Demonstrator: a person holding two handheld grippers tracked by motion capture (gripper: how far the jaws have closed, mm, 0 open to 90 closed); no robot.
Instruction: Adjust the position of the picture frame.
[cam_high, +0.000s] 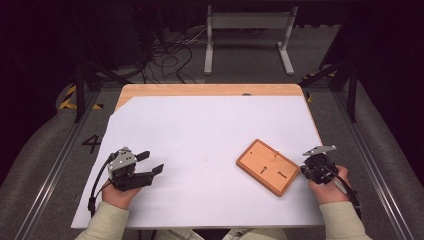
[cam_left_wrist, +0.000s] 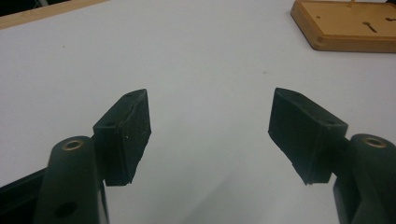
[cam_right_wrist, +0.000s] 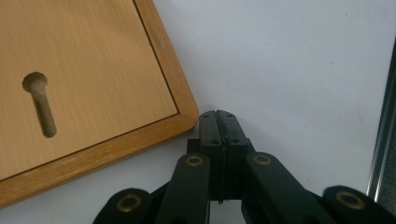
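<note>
Near the tabletop's (cam_high: 210, 90) left edge, on the white sheet (cam_high: 200, 130), the left gripper (cam_high: 150, 162) is held with jaws spread wide and nothing between them, apparently kept ready. Toward the right edge lies the wooden board (cam_high: 268, 166), keyhole slots (cam_right_wrist: 39, 102) upward. The right gripper (cam_right_wrist: 219, 116) is pressed fully closed, empty, tips just beside the board's near corner, probably to nudge it.

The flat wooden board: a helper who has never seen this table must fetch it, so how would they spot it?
On the white-covered table, look to the near right, just beside the right gripper. The flat wooden board lies there, orange-brown with a raised rim and two keyhole-shaped slots.
</note>
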